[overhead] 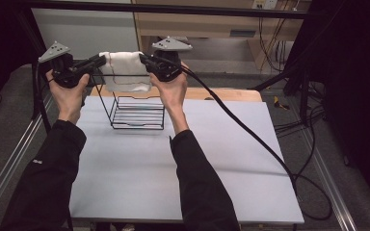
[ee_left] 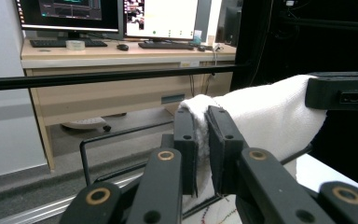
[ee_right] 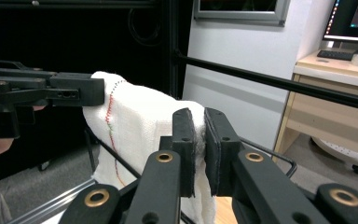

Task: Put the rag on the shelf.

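High view: white terry cloth towel [overhead: 124, 71] stretched between both grippers, draped over the top rail of a black wire rack [overhead: 137, 111]. It hangs down the rack's far side, folded over, surface nubby. Left gripper [overhead: 105, 61] pinches the towel's left top corner, right gripper [overhead: 142, 59] the right one; both jaw pairs are narrow, clamped on cloth. The rack stands at the far end of a pale grey tabletop [overhead: 183, 163], with a wooden board edge [overhead: 231, 94] behind it. Black cable [overhead: 250, 132] trails off the right gripper across the table.

Left gripper view: jaws nearly together with a fold of towel [ee_left: 265, 112] squeezed between the pads. Behind: light wood desk [ee_left: 121, 79], monitors [ee_left: 116, 14], keyboards. Bottom hem shows coloured stitching, partly hidden, probably red.

Right gripper view: same narrow pinch on the towel [ee_right: 140, 126]. A dotted red and green stitched line [ee_right: 110, 112] runs down the cloth near the far gripper. White wall [ee_right: 242, 51] beyond.
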A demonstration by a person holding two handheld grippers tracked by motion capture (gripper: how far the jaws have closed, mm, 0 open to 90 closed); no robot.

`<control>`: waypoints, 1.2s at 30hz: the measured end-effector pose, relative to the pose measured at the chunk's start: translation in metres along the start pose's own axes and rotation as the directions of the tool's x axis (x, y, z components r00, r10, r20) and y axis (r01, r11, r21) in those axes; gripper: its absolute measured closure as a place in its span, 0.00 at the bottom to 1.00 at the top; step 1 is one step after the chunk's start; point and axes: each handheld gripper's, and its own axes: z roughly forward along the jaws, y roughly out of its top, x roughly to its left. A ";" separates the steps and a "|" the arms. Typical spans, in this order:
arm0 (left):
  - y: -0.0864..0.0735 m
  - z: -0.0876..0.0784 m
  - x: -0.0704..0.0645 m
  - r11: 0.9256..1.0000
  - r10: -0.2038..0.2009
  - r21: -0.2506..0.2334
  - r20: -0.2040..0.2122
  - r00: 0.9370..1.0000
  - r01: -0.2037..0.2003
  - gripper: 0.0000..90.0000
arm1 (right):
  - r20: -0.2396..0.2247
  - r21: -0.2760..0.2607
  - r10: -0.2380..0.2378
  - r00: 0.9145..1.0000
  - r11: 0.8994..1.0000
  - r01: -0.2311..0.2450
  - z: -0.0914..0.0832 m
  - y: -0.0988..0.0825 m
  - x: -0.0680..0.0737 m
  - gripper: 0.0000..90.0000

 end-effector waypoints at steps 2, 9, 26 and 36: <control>-0.001 -0.001 -0.001 1.000 0.002 0.000 0.004 1.000 -0.002 0.92 | -0.003 -0.004 0.001 1.000 1.000 -0.001 -0.001 -0.001 0.000 0.93; -0.003 -0.005 -0.004 1.000 0.006 0.010 0.015 1.000 -0.006 0.91 | -0.012 0.002 -0.007 1.000 1.000 0.007 -0.007 -0.003 0.003 0.93; -0.019 -0.020 -0.013 0.997 0.019 0.071 0.025 1.000 -0.021 0.90 | -0.032 0.067 -0.032 0.999 0.997 0.035 -0.017 -0.013 0.018 0.93; -0.025 -0.027 -0.016 0.994 0.022 0.111 0.022 1.000 -0.025 0.85 | -0.041 0.089 -0.058 0.997 0.994 0.062 -0.021 -0.027 0.024 0.93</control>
